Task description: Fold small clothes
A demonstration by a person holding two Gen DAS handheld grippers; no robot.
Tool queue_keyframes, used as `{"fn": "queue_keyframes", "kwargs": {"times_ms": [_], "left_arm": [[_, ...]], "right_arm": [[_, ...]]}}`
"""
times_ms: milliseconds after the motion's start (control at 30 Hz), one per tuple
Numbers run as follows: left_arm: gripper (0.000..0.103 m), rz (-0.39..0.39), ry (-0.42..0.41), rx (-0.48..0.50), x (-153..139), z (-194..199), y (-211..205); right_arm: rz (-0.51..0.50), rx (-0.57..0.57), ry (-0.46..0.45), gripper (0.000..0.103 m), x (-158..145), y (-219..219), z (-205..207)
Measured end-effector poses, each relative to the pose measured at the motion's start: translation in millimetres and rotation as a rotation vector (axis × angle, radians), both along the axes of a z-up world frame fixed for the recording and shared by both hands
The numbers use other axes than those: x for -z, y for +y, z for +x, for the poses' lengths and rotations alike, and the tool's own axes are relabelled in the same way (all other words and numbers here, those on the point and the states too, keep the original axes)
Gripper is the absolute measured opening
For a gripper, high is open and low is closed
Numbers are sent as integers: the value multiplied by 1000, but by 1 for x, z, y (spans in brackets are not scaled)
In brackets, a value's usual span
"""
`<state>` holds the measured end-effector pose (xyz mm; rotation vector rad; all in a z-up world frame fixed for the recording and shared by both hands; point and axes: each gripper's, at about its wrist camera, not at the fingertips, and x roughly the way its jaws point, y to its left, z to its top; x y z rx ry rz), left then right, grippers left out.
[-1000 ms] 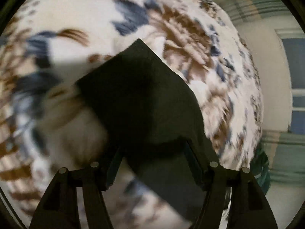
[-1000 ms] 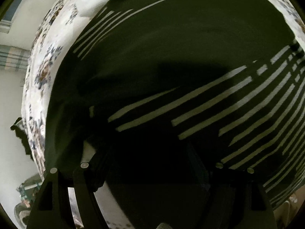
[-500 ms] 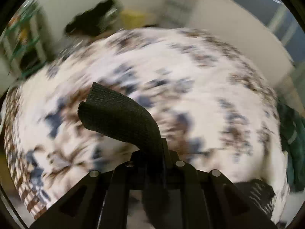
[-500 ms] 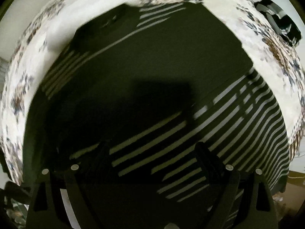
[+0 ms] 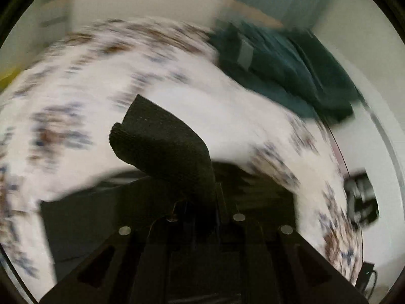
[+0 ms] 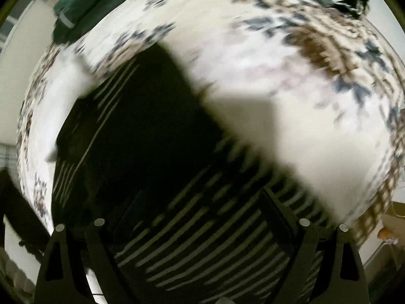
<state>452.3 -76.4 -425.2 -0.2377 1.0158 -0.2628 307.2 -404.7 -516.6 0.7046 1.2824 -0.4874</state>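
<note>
Bed cover (image 5: 96, 81): white ground with brown and blue-grey floral print, blurred in both views; it fills most of each frame (image 6: 291, 81). Brown patch of the print sits toward the upper right in the right wrist view.

Dark teal cloth (image 5: 291, 76): bunched at the far edge of the cover, a pale grey strip on it; seen again at upper left in the right wrist view (image 6: 83, 2).

Pale wall (image 5: 141, 0) behind the bed.

Small black-and-white object (image 5: 362, 197) beyond the cover's right edge; too blurred to identify.
</note>
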Motion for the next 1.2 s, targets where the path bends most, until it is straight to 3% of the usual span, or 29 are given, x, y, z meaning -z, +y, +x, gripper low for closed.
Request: {"fn": "queue_keyframes", "kwargs": {"times_ms": [133, 233, 300, 367, 400, 433, 500, 567, 600, 767, 867, 1033, 1200], "left_arm": [[9, 25, 90, 123, 39, -3, -119], [11, 53, 141, 153, 61, -4, -159], [13, 122, 174, 165, 71, -7, -182], [22, 190, 163, 175, 73, -14, -187], [36, 197, 140, 183, 72, -22, -186], [62, 203, 119, 187, 69, -28, -181], [101, 224, 114, 185, 66, -40, -166], [101, 254, 113, 150, 65, -55, -141], [101, 276, 124, 121, 64, -66, -122], [101, 387, 204, -61, 78, -113, -28], [101, 463, 242, -186, 88, -132, 24], [101, 612, 277, -362, 97, -138, 88], [101, 638, 307, -438, 99, -133, 112]], "right_arm": [[-4, -1, 26, 92, 3, -61, -10], [14, -17, 39, 92, 7, -92, -15], [43, -37, 34, 92, 9, -109, -17], [86, -78, 49, 92, 11, -122, -15], [115, -104, 60, 92, 12, -129, -13], [142, -126, 62, 92, 11, -135, -11], [191, -165, 50, 88, 7, -140, -5], [217, -213, 36, 60, 2, -140, 7], [235, -247, 30, 57, -1, -138, 17], [295, -374, -49, 57, -3, -110, 89], [279, -433, -70, 64, 8, -85, 134], [204, -495, -4, 64, 41, -46, 196], [12, -695, 128, 63, 64, -1, 204]]}}
